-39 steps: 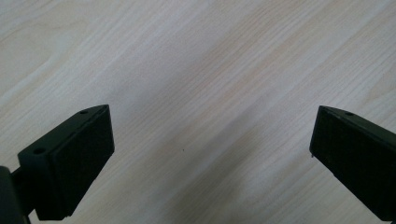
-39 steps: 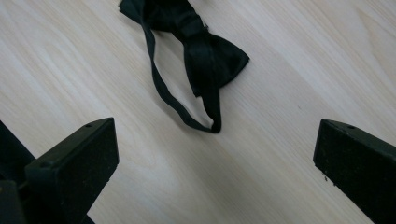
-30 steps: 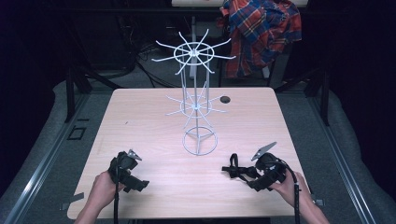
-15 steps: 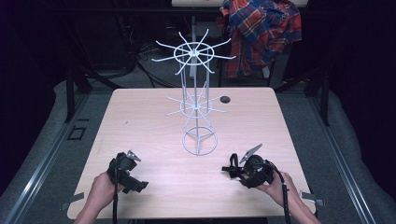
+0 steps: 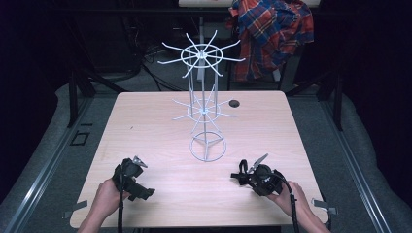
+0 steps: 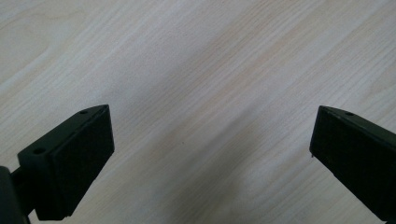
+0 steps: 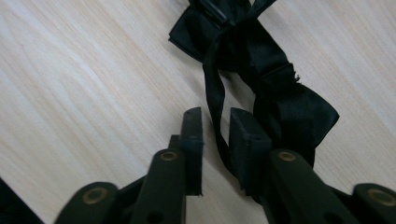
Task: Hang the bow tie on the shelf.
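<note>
Since the frame a second ago the right gripper (image 5: 241, 177) has slid a little toward the near edge of the table (image 5: 145, 121) and turned, its grey plate now pointing up and away, while the left gripper (image 5: 138, 187) has barely shifted. From above, the person's right hand (image 5: 291, 201) comes in from the bottom right, wrapped around the back of its gripper with the cable trailing over the wrist, and the jaws point left across the table. In the right gripper view those jaws stand close together with only a narrow gap, and a thin strap of a black satin ribbon piece (image 7: 275, 88), shaped like a bow tie, runs down between them; whether the pads actually pinch the strap cannot be told. The bow itself lies flat on the wood just beyond the jaw tips, near the right front of the table. The left hand (image 5: 104, 199) enters from the bottom left, holding its gripper low over the wood near the front left corner. In the left gripper view its jaws are spread wide apart over bare wood grain, with nothing between them. A white wire display stand (image 5: 204, 107) with two tiers of radiating hooks stands upright at mid-table, well apart from both grippers, and a small dark round object (image 5: 234, 103) lies behind it.
</note>
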A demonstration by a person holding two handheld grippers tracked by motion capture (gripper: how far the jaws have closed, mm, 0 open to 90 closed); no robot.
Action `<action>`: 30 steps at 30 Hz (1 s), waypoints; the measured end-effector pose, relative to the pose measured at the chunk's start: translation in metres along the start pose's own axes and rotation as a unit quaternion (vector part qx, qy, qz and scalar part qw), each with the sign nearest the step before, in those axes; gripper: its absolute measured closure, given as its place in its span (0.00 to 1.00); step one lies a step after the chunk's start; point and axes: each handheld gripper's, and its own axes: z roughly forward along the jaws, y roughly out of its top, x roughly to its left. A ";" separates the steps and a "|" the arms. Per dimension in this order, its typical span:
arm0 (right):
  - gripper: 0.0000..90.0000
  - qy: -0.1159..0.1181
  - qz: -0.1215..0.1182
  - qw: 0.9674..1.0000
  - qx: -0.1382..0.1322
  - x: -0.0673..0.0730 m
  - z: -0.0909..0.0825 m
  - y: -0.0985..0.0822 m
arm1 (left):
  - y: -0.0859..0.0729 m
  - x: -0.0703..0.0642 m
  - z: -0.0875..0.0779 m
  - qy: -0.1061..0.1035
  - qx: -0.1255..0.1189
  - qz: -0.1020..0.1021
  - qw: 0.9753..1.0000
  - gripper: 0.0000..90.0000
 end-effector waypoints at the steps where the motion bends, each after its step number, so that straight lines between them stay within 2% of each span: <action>1: 0.92 0.000 -0.003 1.000 0.001 0.000 0.004 -0.001 | 0.001 0.000 0.001 0.001 0.001 0.002 1.000 0.00; 4: 0.98 0.000 -0.002 1.000 0.000 0.001 0.004 -0.002 | 0.002 0.000 0.001 0.001 0.000 0.002 1.000 0.00; 7: 0.99 -0.003 -0.002 1.000 -0.015 0.002 -0.002 -0.002 | 0.000 0.001 0.001 0.000 0.000 0.000 1.000 0.00; 8: 1.00 0.006 0.006 0.999 -0.036 0.004 -0.006 -0.001 | -0.001 0.002 -0.001 0.002 -0.004 -0.002 1.000 0.00; 11: 1.00 0.003 0.002 0.999 -0.043 0.004 -0.011 0.000 | -0.001 0.002 -0.001 0.003 -0.004 -0.002 1.000 0.00; 12: 1.00 0.015 0.010 0.998 -0.056 0.003 -0.014 0.000 | 0.000 0.002 -0.001 0.002 -0.002 -0.001 1.000 0.00; 15: 1.00 0.023 0.015 0.997 -0.068 -0.001 -0.020 -0.001 | 0.001 0.001 0.000 0.001 -0.002 0.002 1.000 0.00; 16: 1.00 0.029 0.028 0.995 -0.088 -0.004 -0.026 -0.003 | 0.001 0.001 0.000 -0.001 -0.001 0.003 1.000 0.00; 17: 1.00 0.029 0.028 0.995 -0.088 -0.004 -0.026 -0.003 | 0.001 0.001 0.000 -0.001 -0.001 0.003 1.000 0.00; 18: 1.00 0.038 0.036 0.993 -0.102 -0.007 -0.033 -0.003 | 0.000 0.001 0.001 -0.001 -0.001 0.002 1.000 0.00; 19: 1.00 0.038 0.036 0.993 -0.102 -0.007 -0.033 -0.003 | 0.000 0.001 0.001 -0.001 -0.001 0.002 1.000 0.00; 21: 1.00 0.044 0.045 0.991 -0.120 -0.009 -0.039 -0.004 | 0.000 0.002 0.000 0.000 -0.001 0.001 1.000 0.00; 22: 1.00 0.046 0.054 0.988 -0.136 -0.011 -0.045 -0.004 | 0.000 0.002 0.000 0.000 -0.001 0.001 1.000 0.00; 27: 1.00 0.040 0.050 0.987 -0.148 -0.012 -0.053 -0.004 | 0.001 0.001 0.000 0.001 -0.002 0.003 1.000 0.00; 29: 1.00 0.050 0.060 0.984 -0.163 -0.015 -0.060 -0.005 | 0.000 0.002 0.000 0.001 0.000 0.002 1.000 0.00; 30: 1.00 0.050 0.060 0.984 -0.163 -0.015 -0.060 -0.005 | 0.000 0.002 0.000 0.001 0.000 0.002 1.000 0.00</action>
